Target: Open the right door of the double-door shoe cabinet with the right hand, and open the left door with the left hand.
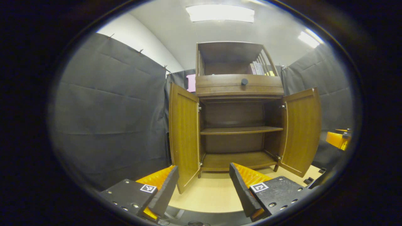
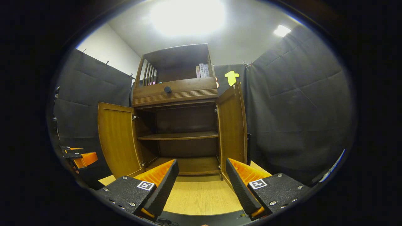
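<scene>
Straight ahead of both grippers stands the shoe cabinet (image 1: 239, 103) — its left door (image 1: 183, 135) and right door (image 1: 302, 130) both swung wide, so I judge the task done. The left gripper (image 1: 204, 185) sits nearer the left door, the right gripper (image 2: 201, 179) nearer the right door (image 2: 232, 125). Each gripper has its fingers apart and holds nothing — only backing away from the upright doors seems left.
</scene>
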